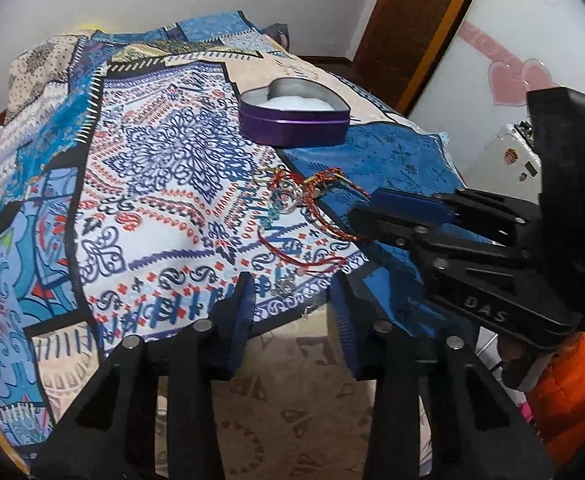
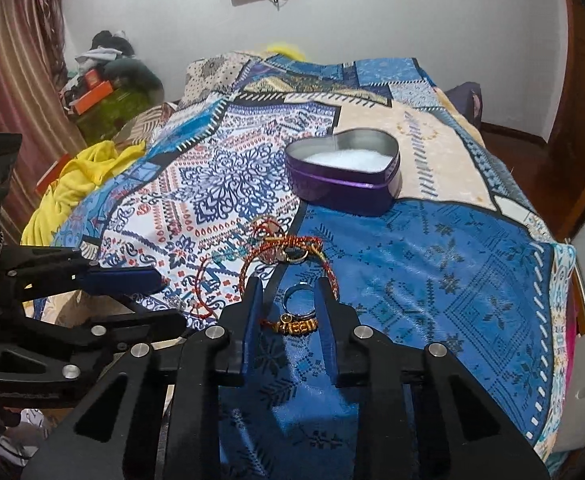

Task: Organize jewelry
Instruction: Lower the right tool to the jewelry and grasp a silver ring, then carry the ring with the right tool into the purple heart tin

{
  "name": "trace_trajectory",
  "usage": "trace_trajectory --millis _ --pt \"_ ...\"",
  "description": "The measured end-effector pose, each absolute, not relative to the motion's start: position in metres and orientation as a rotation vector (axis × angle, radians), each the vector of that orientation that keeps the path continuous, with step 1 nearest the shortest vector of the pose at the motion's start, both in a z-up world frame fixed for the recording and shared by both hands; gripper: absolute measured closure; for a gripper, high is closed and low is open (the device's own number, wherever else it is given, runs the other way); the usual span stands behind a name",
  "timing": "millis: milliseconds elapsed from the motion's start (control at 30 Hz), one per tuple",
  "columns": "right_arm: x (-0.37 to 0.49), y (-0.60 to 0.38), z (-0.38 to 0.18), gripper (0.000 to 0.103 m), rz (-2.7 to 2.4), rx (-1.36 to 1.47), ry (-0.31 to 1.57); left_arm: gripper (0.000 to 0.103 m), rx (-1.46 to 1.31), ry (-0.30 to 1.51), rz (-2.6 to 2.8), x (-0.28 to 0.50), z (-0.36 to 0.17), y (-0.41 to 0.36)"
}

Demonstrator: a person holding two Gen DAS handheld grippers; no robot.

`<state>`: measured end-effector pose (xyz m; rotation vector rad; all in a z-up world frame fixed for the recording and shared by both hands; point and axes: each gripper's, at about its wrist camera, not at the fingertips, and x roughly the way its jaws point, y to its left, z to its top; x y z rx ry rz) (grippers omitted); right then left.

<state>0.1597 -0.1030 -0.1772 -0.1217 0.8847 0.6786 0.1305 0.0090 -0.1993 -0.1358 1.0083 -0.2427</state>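
**Jewelry heap on a patterned quilt, tin waiting behind**

A glossy purple heart-shaped tin [image 2: 342, 178], lined with something white and fluffy, sits on the printed bedspread [image 2: 452, 280]. Nearer lies a tangle of braided red cord bracelets [image 2: 288, 250]. Only the right view shows the silver ring [image 2: 301, 300] between the right gripper [image 2: 288, 294] fingers; they seem not to press it. The left gripper [image 1: 292, 292] stands part-open over a small silvery piece [image 1: 284, 286].
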Motion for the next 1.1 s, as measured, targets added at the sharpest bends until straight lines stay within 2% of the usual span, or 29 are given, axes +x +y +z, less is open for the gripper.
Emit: trace_trajectory --millis 167,400,833,1100 --pt "0.161 -0.1 -0.183 0.079 0.675 -0.127 0.909 0.07 -0.121 1.004 -0.241 0.133 -0.203 0.007" --pt "0.165 -0.095 -0.184 0.079 0.674 -0.147 0.923 0.091 -0.158 1.003 -0.232 0.138 -0.206 0.018" --pt "0.166 -0.091 -0.185 0.083 0.646 -0.18 0.909 0.094 -0.128 0.958 -0.208 0.132 -0.2 0.014" --pt "0.161 -0.099 -0.165 0.083 0.638 -0.138 0.856 0.094 -0.124 0.89 -0.177 0.134 -0.177 0.022"
